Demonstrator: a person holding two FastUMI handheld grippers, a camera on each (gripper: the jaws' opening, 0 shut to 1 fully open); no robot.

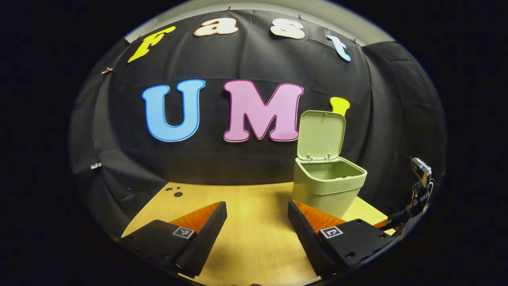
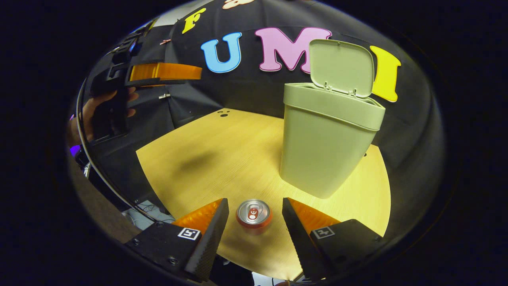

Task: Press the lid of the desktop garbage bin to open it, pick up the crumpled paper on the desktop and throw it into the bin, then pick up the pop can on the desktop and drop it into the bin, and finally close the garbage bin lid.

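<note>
Over the wooden desktop (image 2: 222, 151) the right gripper (image 2: 254, 222) points steeply down with its fingers spread wide — the pop can (image 2: 254, 213) stands upright between them, touching neither. Just beyond it sits the green garbage bin (image 2: 323, 139), its lid (image 2: 341, 67) tipped up and open. The left gripper (image 1: 257, 222), held in a hand (image 2: 91, 115) well above the desktop, is level and also wide apart, gripping nothing — the bin stands ahead to its right.

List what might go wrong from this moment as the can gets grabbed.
The right claw is open with the upright red pop can with a silver top between its fingers, untouched; a skewed close might tip it. The pale green plastic bin stands close behind, its lid raised, so a hurried lift might knock the bin's wall.
</note>
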